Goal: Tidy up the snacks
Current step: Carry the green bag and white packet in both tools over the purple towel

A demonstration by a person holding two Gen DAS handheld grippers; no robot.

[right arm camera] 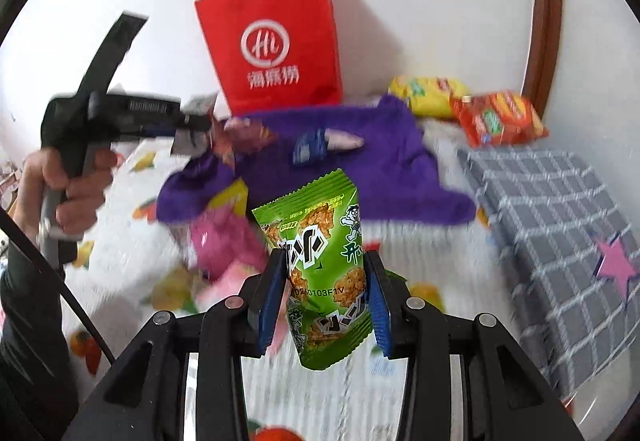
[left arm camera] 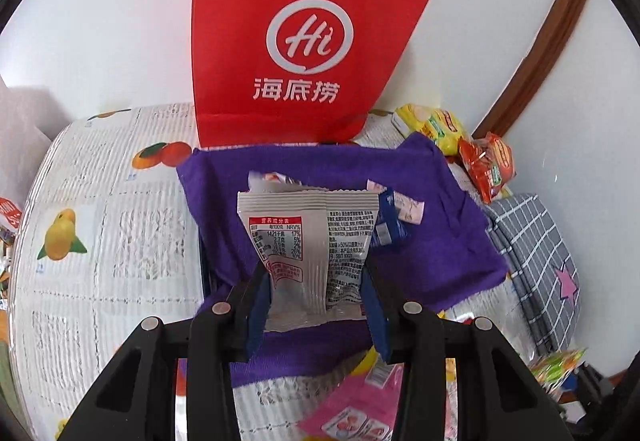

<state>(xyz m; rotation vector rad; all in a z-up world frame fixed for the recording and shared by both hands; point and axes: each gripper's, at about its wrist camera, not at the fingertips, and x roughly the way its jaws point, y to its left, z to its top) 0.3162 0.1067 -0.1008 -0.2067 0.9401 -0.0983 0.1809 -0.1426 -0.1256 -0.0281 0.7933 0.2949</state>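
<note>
Currently both grippers are loaded. Left gripper: fingers pinch the lower half of a silver foil snack packet, printed back facing the camera, held over a purple cloth bin just ahead of the fingertips. Right gripper: fingers pinch a green crinkle-edged snack packet at mid-body, top edge standing free above the pads; the same bin lies well ahead of them.

Risks, as judged:
- Foil is slick and gripped only near its bottom seam; a quick tilt could slide it out short of the bin.
- Bin walls are soft and sagging, so a packet released at the rim may fold the wall and spill onto the fruit-print tablecloth.
- Right view is motion-blurred; a fast move near the other tool risks a knock.

Counts:
- Held packets: two.
- Packets seen in bin: about three, partly hidden.
- Red paper bag: one.
- Yellow bag: one; orange bag: one.
- Pink pouches below the fingers: number unclear.
</note>
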